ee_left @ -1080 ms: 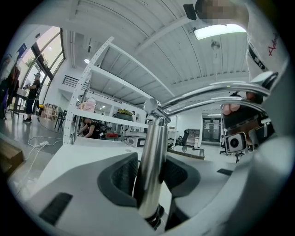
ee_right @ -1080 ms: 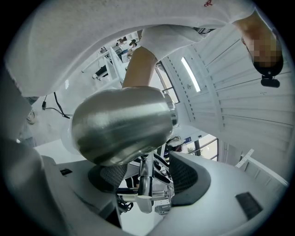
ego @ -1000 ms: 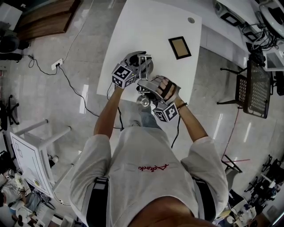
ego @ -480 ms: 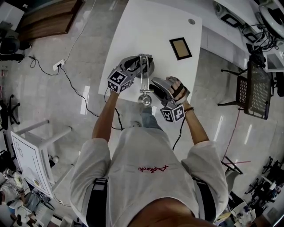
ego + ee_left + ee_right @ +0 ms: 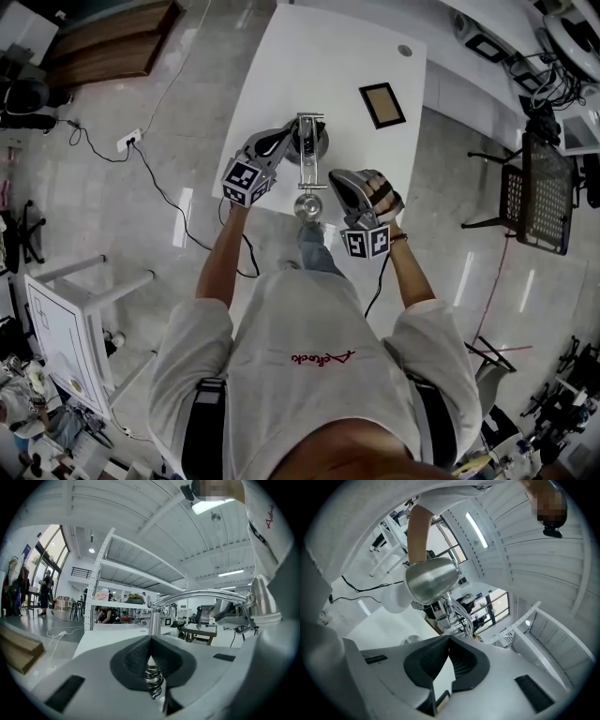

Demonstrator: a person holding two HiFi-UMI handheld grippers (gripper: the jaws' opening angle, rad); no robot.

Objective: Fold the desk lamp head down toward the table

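Leaving lamp (image 5: 306,155), right gripper (image 5: 332,178) closing empty

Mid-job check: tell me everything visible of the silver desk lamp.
The silver metal desk lamp stands on the white table, near the edge closest to the person. Its round base sits on the tabletop; a shiny upright post bends into a slim chrome arm running level to a brushed cone-shaped head, raised, not yet folded down.

Bright, even indoor light everywhere. A ceiling light (image 5: 213,506) blows out white in the left gripper view; the glossy floor (image 5: 94,216) shows pale glare streaks. The desk lamp (image 5: 431,581) gleams softly on its metal head. Both gripper views bulge, dark-cornered, foreground soft.
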